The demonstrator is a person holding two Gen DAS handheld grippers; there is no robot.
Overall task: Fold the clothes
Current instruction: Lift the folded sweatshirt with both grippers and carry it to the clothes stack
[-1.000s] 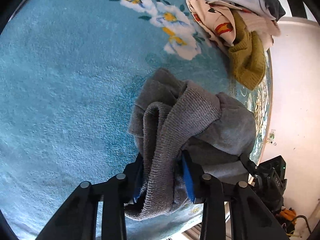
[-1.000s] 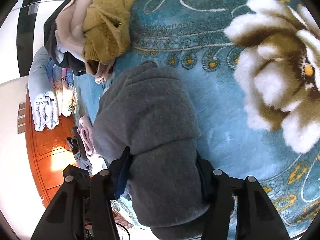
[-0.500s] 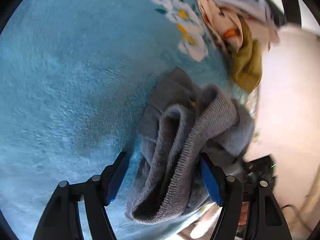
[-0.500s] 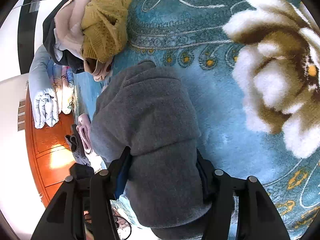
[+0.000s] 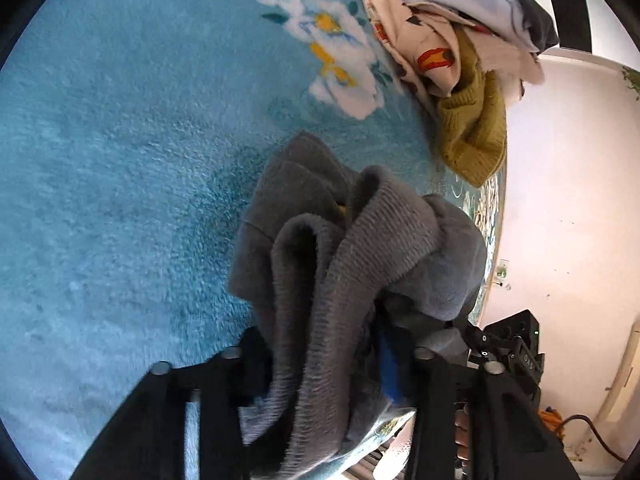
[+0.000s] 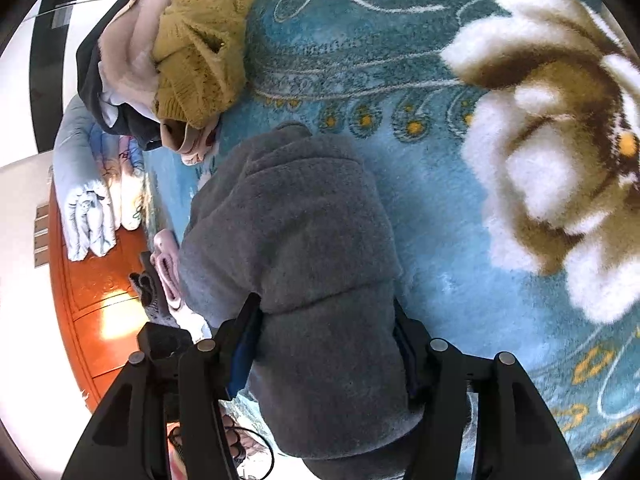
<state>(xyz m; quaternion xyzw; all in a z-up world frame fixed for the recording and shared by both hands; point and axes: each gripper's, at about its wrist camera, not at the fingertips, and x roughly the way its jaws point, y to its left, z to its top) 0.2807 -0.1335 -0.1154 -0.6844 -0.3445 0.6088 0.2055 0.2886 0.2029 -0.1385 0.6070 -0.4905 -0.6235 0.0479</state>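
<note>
The left gripper (image 5: 324, 364) has its jaws closed on a bunched, ribbed hem of the grey sweater (image 5: 320, 248), which lies folded into a thick bundle on the blue floral carpet (image 5: 120, 160), close to the carpet's edge nearest the white wall (image 5: 568, 200). The right gripper (image 6: 328, 344) pinches the opposite side of the same bundle, jaws held fairly wide apart by the thick fabric between them. To do this step well, I judge both grips should move together and keep the bundle level, so the folded layers do not slide apart. The stack looks loose on the left side, though blur there makes that uncertain. Beyond the sweater, at the carpet's far edge, sits the unfolded pile (image 6: 188, 52) — mustard knit on top.

Against half a second ago, the left jaws have narrowed from wide open onto the hem; the right grip is unchanged.
</note>
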